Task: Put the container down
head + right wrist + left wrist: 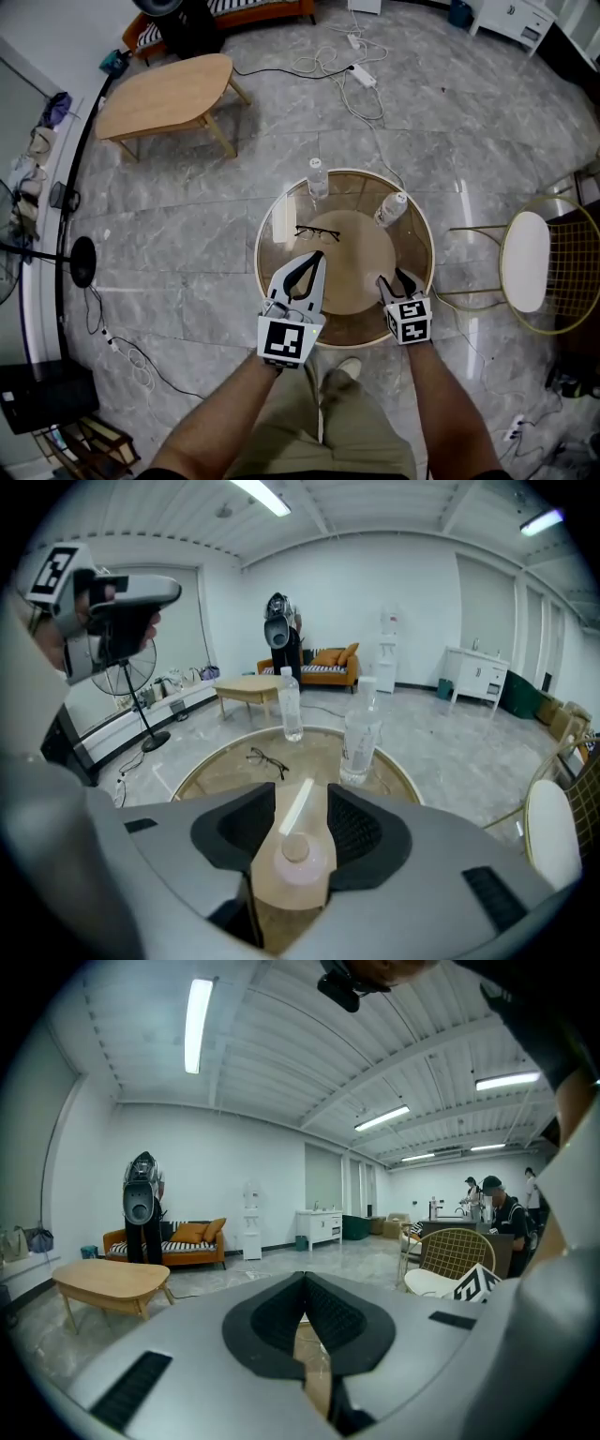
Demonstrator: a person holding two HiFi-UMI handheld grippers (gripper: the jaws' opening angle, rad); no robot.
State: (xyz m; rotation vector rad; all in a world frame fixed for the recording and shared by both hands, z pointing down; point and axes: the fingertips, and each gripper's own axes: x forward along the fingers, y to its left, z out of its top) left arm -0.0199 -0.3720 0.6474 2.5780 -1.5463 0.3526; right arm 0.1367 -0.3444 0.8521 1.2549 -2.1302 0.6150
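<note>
Underneath: round glass table [281, 251], grey marble floor [169, 234].

I look down on a round glass bench [412, 239] with a gold rim. A clear bottle [319, 178] stands at its far edge and a second bottle [392, 209] to the right of it. A pair of glasses [317, 232] lies nearer me. My left gripper [314, 258] hangs over the near side with its fingers drawn together. My right gripper [394, 279] is beside it, fingers parted. A gold wire chair [525, 261] stands at the right, and a wooden coffee table [169, 94] is far off to the left.
</note>
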